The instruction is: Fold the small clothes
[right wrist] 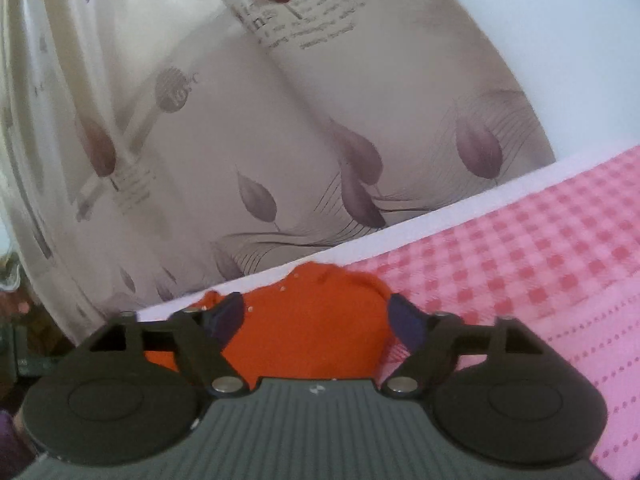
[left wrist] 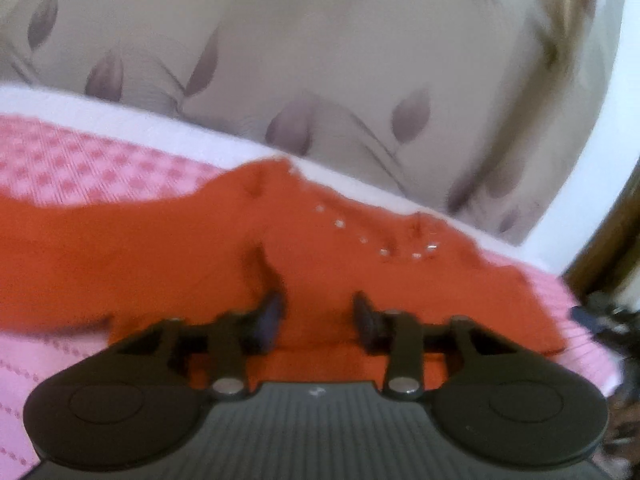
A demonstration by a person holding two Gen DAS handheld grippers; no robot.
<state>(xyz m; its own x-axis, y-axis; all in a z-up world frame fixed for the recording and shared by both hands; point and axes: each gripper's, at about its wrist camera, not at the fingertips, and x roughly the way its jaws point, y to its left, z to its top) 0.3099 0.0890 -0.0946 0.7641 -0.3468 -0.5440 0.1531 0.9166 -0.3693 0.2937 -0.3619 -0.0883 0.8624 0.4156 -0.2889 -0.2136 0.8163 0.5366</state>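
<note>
A small orange garment [left wrist: 200, 248] with a curved row of tiny studs lies spread on a pink checked cloth [left wrist: 80, 160]. My left gripper [left wrist: 318, 312] hovers low over the garment's middle, jaws open with a gap and nothing between them. A raised fold of orange fabric stands just beyond its left finger [left wrist: 272, 312]. In the right wrist view the same garment [right wrist: 312, 320] shows as a rounded orange edge near the cloth's far border. My right gripper [right wrist: 318, 318] is open wide over that edge, not holding it.
The pink checked cloth [right wrist: 520, 248] covers the work surface, with a white edge strip [left wrist: 200, 136] along its far side. Behind it hangs a beige curtain with purple leaf print [right wrist: 280, 140]. Dark clutter [left wrist: 604, 316] sits off the surface's right end.
</note>
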